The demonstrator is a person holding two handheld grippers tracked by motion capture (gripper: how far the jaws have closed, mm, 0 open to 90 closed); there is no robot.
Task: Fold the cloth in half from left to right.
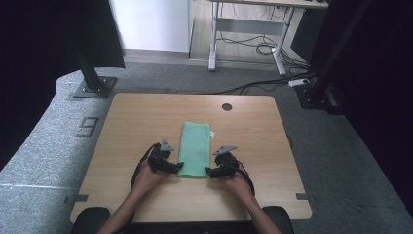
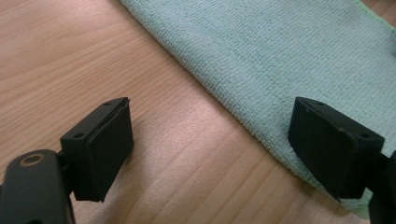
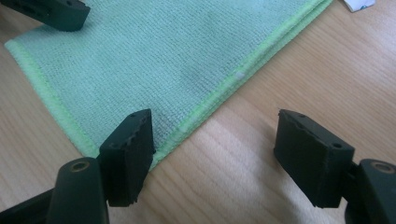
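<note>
the wooden surface (image 1: 146,122) holds a folded green cloth (image 1: 196,148) in its middle. it looks soft, light and floppy, so grab its near corners. the left gripper (image 1: 178,167) and right gripper (image 1: 208,171) sit there, jaws wide apart

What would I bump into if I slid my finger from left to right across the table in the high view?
Bare wooden table → left gripper → folded green cloth → right gripper → bare table again.
</note>
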